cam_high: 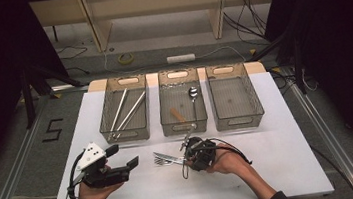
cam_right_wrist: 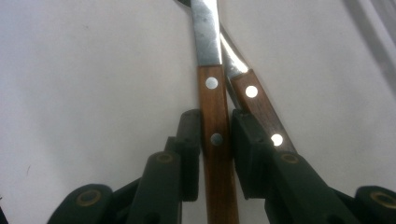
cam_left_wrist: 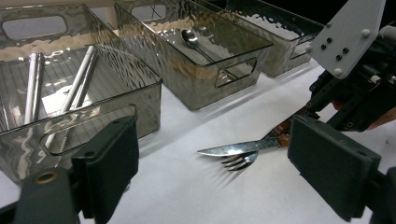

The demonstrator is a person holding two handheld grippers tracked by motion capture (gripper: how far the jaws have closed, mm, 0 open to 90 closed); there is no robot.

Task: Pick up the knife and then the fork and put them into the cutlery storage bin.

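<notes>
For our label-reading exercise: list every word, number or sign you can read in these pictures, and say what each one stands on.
"5": a dark numeral marked on the grey floor left of the table, in the high view.
Nothing else is readable: the three bins, the knife, the fork and the grey plate carry no visible text.

A single legible mark: the numeral "5", formed in dark tape strips (angular, blocky strokes) on the grey floor to the left of the table, as seen in the high view. No lettering, brand or label can be read on the three clear bins, on the cutlery or on the grippers in either gripper view.
</notes>
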